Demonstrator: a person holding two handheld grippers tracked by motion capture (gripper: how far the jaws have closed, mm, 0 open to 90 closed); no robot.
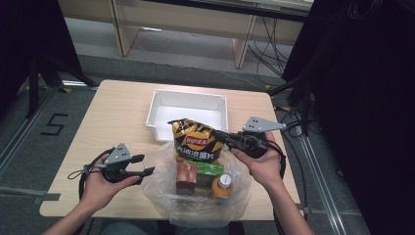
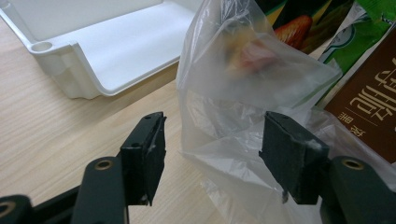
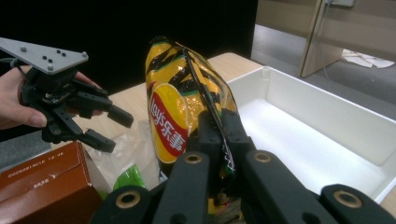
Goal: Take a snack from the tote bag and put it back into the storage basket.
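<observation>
Fingers of the left gripper (image 1: 145, 165) stand spread beside the plastic bag (image 1: 195, 196) on the worktop (image 1: 112, 117), not pressing it. Right of them, the right gripper (image 1: 221, 136) pinches the chip bag (image 1: 195, 139) upright above the plastic bag, before the white bin (image 1: 188, 100).

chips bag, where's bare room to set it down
The white tray behind the chips bag is bare inside. The tabletop left of the tray, beyond the left gripper, is bare too. The plastic bag in front holds a carton and bottle: crowded.
</observation>
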